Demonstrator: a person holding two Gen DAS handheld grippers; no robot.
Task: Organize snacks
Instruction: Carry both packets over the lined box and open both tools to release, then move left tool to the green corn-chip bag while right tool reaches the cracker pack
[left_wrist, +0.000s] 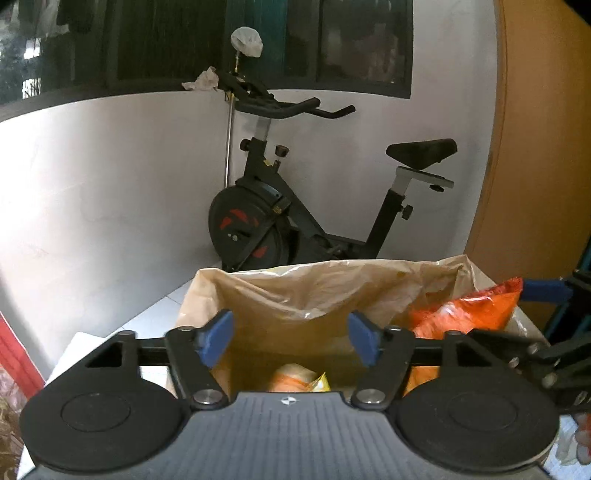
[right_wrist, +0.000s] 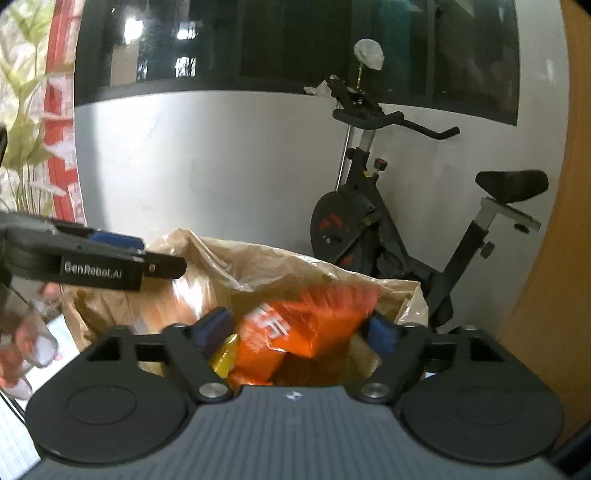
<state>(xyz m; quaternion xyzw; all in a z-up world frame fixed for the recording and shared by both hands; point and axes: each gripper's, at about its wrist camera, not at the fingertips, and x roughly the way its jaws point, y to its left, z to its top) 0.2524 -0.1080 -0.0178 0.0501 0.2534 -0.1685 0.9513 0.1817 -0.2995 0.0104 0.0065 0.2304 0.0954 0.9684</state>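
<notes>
An orange snack packet (right_wrist: 295, 332) sat in a tan plastic bag (left_wrist: 295, 291); the exercise bike (left_wrist: 295, 206) was black with red marks, the wall (left_wrist: 110, 184) white.

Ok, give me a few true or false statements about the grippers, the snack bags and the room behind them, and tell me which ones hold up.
1. The left gripper is open with nothing between its fingers. True.
2. The orange snack packet lies on the floor. False: it sits between the right gripper's fingers, over the plastic bag.
3. An exercise bike stands against the wall. True.
4. The plastic bag is tied shut. False: its mouth is open, with another snack packet inside.
5. The bike's saddle is red. False: it is black.
</notes>
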